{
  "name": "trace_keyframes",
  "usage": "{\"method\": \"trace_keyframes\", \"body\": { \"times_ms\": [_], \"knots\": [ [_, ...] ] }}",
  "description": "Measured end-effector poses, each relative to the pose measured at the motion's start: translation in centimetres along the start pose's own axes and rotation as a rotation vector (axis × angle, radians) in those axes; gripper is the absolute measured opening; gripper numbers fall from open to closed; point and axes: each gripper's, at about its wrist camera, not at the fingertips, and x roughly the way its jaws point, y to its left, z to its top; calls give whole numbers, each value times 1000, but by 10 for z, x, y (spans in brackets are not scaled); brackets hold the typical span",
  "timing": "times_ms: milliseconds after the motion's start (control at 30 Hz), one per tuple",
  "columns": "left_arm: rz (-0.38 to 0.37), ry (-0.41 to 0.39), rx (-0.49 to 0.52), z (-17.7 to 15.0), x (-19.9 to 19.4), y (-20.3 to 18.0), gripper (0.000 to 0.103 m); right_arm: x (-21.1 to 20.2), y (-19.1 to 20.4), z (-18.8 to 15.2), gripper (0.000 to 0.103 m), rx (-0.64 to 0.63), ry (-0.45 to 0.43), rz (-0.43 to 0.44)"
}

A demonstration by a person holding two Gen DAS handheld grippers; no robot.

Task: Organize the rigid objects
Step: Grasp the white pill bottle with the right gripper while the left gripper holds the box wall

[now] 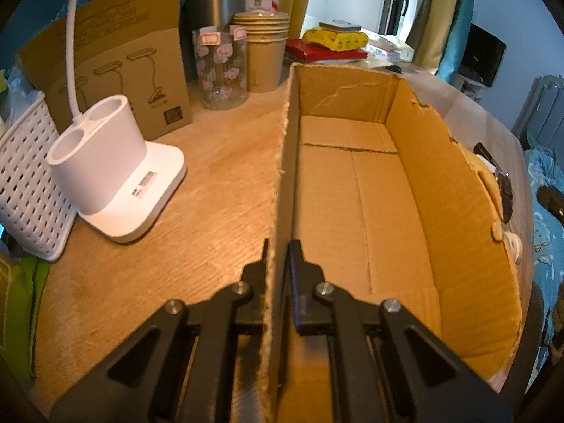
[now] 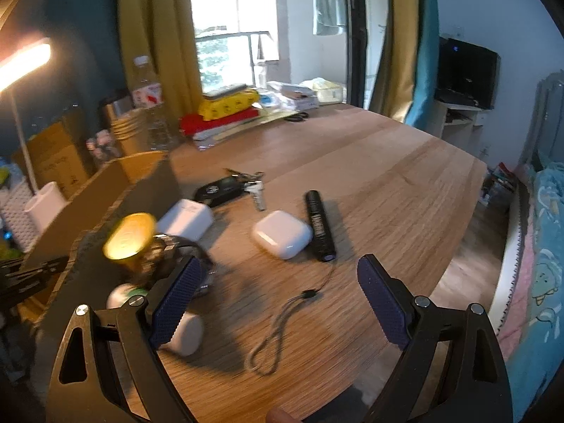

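My left gripper (image 1: 278,257) is shut on the left wall of an open cardboard box (image 1: 387,183), whose inside is bare. My right gripper (image 2: 278,278) is open and empty above the wooden table (image 2: 387,183). In front of it lie a white earbud case (image 2: 282,234), a black flashlight (image 2: 319,225) with a grey wrist cord (image 2: 282,328), a white square block (image 2: 185,218), a black key fob with keys (image 2: 229,188), a gold-lidded jar (image 2: 130,238) and a small white container (image 2: 187,331). The box's outer wall (image 2: 105,218) stands at the left of these.
A white lamp base with pen holder (image 1: 105,172) and a white basket (image 1: 24,183) stand left of the box. A glass jar (image 1: 220,70), paper cups (image 1: 264,53), a steel flask (image 1: 215,10) and a stack of books (image 1: 328,49) are behind it. A bed (image 2: 543,246) lies right of the table.
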Motion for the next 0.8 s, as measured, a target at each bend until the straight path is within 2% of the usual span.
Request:
{"method": "trace_keyframes", "body": {
  "times_ms": [367, 600, 800],
  "knots": [
    [-1, -3, -9, 0, -1, 2, 7, 1, 55, -17, 92, -119, 42, 160],
    [-2, -4, -6, 0, -1, 1, 7, 23, 61, -25, 92, -132, 93, 240],
    [-2, -4, -5, -1, -1, 0, 7, 34, 69, -32, 92, -160, 140, 273]
  ]
}}
